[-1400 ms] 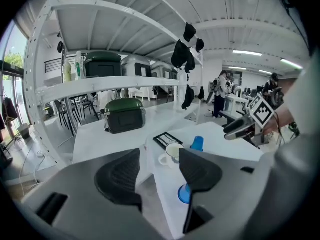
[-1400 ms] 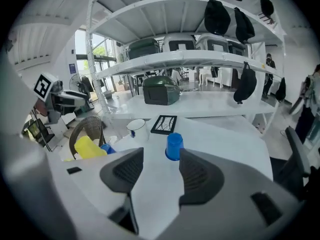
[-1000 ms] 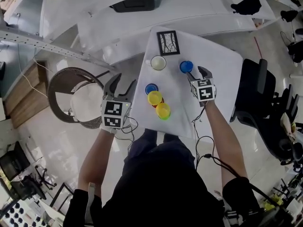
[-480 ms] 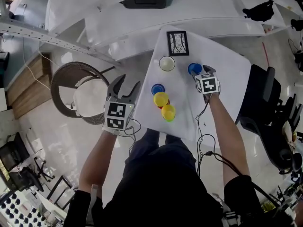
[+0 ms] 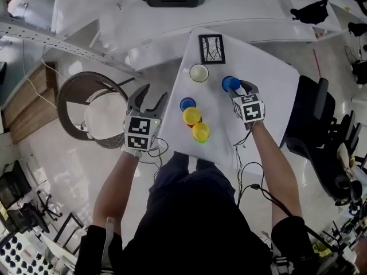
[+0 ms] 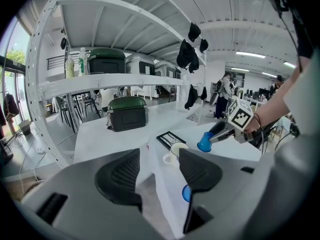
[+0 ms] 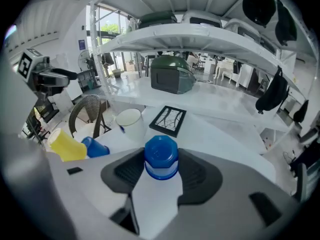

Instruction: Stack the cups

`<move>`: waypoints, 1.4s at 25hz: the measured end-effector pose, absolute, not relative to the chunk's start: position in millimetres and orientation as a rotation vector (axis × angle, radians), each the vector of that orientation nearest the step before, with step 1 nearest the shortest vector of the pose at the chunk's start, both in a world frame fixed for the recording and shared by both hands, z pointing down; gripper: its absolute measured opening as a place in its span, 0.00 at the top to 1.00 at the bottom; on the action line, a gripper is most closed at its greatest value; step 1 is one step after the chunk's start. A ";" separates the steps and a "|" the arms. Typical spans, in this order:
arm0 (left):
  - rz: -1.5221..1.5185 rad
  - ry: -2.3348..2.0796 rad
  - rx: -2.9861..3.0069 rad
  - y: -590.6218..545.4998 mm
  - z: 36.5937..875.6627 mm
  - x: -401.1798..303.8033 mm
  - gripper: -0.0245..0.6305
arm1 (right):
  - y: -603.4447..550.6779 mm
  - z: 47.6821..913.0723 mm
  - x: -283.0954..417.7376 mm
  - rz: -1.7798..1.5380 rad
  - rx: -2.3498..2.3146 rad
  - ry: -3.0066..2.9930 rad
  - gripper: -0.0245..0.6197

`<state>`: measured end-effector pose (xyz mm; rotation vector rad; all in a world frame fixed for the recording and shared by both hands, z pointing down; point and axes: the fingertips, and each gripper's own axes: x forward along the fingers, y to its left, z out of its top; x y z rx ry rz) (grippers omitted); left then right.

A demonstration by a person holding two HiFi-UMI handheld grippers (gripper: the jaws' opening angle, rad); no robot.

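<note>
Left claw [image 6: 160,160] open, right claw [image 7: 161,170] closing, occupied

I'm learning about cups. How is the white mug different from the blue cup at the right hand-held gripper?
The white handled mug stands mouth up; the blue plastic cup is bottom up. The mug stands free; the cup sits between the closing jaws of the right hand-held gripper. Both are round and near the black picture frame.

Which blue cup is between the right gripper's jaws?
The right-hand blue cup; the right gripper is closing on it. The other blue cup sits by yellow cups.
</note>
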<state>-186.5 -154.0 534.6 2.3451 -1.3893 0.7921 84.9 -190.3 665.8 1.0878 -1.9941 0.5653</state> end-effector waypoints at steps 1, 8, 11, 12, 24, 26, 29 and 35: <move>0.785 -1.387 2.353 -155.6 534.5 -184.9 0.59 | -182.2 657.0 78.6 0.547 1.067 -2.014 0.64; 0.763 -1.363 2.398 -160.6 534.4 -179.6 0.59 | -122.4 590.8 30.1 0.475 0.967 -2.165 0.64; 0.764 -1.348 2.411 -160.9 535.7 -178.9 0.59 | -100.6 567.1 17.2 0.483 0.955 -2.208 0.64; 0.767 -1.342 2.413 -160.3 536.7 -179.2 0.59 | -93.4 561.1 13.4 0.481 0.946 -2.215 0.64; 0.765 -1.277 2.439 -148.4 549.6 -181.1 0.59 | -40.3 536.7 -25.8 0.466 0.839 -2.191 0.64; 0.755 -1.270 2.442 -147.0 549.9 -181.5 0.59 | -33.4 538.9 -32.8 0.462 0.804 -2.172 0.64; 0.742 -1.259 2.449 -146.3 551.9 -183.6 0.59 | -25.6 543.6 -41.7 0.447 0.761 -2.140 0.64; 0.732 -1.246 2.449 -146.7 553.2 -190.3 0.59 | -20.1 545.7 -51.2 0.433 0.734 -2.096 0.64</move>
